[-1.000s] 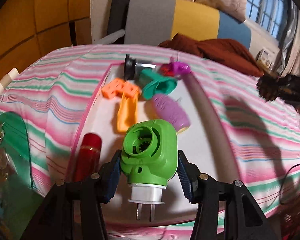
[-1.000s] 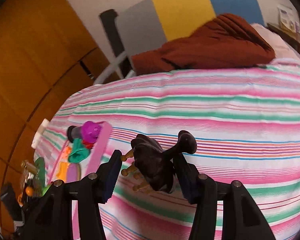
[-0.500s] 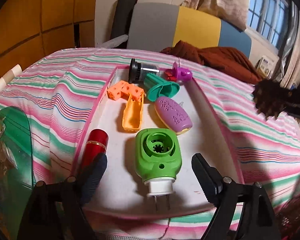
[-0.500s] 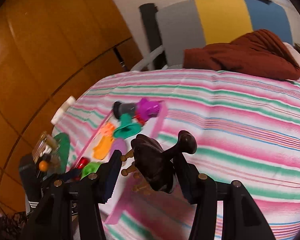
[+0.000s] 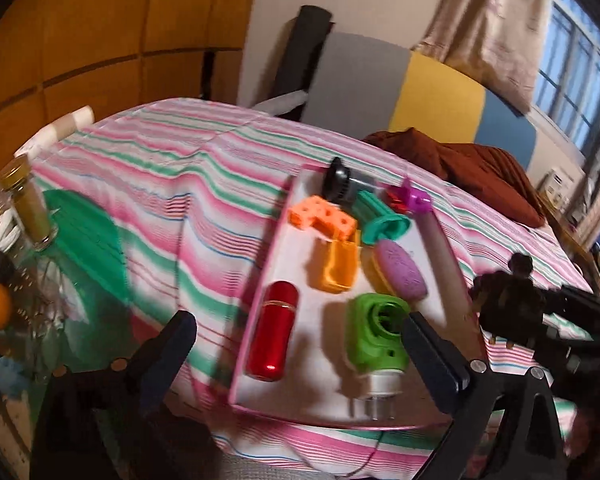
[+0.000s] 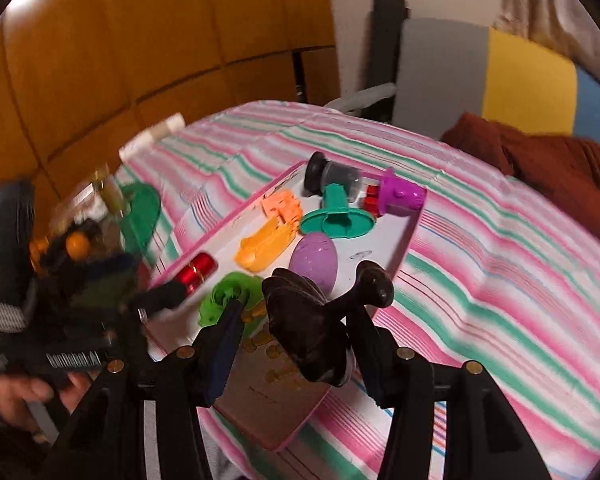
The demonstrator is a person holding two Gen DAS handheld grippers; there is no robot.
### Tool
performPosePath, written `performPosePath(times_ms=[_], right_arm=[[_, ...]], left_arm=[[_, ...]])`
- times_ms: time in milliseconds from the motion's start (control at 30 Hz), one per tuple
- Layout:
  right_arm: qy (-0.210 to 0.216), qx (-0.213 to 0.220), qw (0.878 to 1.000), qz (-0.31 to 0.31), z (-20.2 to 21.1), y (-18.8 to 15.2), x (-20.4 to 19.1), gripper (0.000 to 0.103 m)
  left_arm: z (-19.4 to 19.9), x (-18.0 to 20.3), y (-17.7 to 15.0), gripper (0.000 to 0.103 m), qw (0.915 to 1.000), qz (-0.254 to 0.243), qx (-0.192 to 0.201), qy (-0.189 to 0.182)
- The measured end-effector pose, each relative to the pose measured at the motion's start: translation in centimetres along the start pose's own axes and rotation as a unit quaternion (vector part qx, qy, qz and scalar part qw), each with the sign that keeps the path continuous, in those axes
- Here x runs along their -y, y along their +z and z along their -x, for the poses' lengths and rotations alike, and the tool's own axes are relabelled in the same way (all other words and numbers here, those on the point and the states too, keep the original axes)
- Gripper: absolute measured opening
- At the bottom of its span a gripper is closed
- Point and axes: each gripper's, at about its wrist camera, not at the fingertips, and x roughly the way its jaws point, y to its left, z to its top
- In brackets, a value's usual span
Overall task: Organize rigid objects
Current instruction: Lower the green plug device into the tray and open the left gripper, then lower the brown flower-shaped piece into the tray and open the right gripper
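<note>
Striped bedding carries a pink tray; the left gripper is opening empty over the tray's near end, where the green plug-in lies prongs nearward. The right gripper clamps a dark brush, handle pointing far-right, seen clearly only in the right view.

Cloth was striped pink, green, white. Tray rim was pink. Plug-in unit was green, cylinder red.

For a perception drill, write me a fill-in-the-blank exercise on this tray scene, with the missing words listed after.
1. The shiny red metal cylinder lies in the pink-rimmed white tray beside the ____ plastic plug-in device.
2. The right tool is clamped on a dark ____ figurine.
3. The opening left tool has ____ between its pads.
4. The tray rests on a ____ cloth.

Missing words: green; brown; nothing; striped
</note>
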Motion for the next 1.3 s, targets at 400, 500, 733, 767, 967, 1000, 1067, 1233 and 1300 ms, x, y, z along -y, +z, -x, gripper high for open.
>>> performPosePath(times_ms=[400,500,733,767,967,1000,1067,1233,1300], right_arm=[[-0.105,-0.025,0.986,0.130,-2.7,-1.5,-3.7,0.053],[-0.126,-0.025,0.982,0.140,-3.4,-1.6,-3.7,0.053],[-0.154,-0.018,0.974,0.164,-3.9,-1.7,-4.0,0.053],[-0.155,-0.017,0.974,0.164,-3.9,-1.7,-4.0,0.053],[-0.157,-0.017,0.973,0.167,-3.7,-2.0,-4.2,0.054],[-0.155,-0.019,0.973,0.168,-3.7,-2.0,-4.2,0.054],[-0.152,-0.022,0.973,0.169,-3.5,-2.2,-4.5,0.054],[-0.117,-0.035,0.978,0.171,-2.9,-2.6,-4.9,0.055],[-0.090,-0.042,0.982,0.159,-2.5,-2.7,-4.9,0.055]], left_arm=[[0.3,-1.6,0.2,0.103,0.9996,0.019,0.001,0.020],[0.5,-1.7,0.2,0.103,0.9995,0.021,0.001,0.024],[0.7,-2.1,0.1,0.103,0.9992,0.028,-0.002,0.027],[0.7,-2.1,0.1,0.103,0.9992,0.029,-0.002,0.028],[0.8,-2.2,0.1,0.103,0.9991,0.031,-0.006,0.029],[0.8,-2.2,0.0,0.103,0.9991,0.030,-0.007,0.030],[0.8,-2.3,0.1,0.103,0.9991,0.028,-0.007,0.031],[0.9,-2.2,0.1,0.103,0.9989,0.026,-0.010,0.039],[0.8,-2.2,0.1,0.103,0.9985,0.023,-0.011,0.049]])
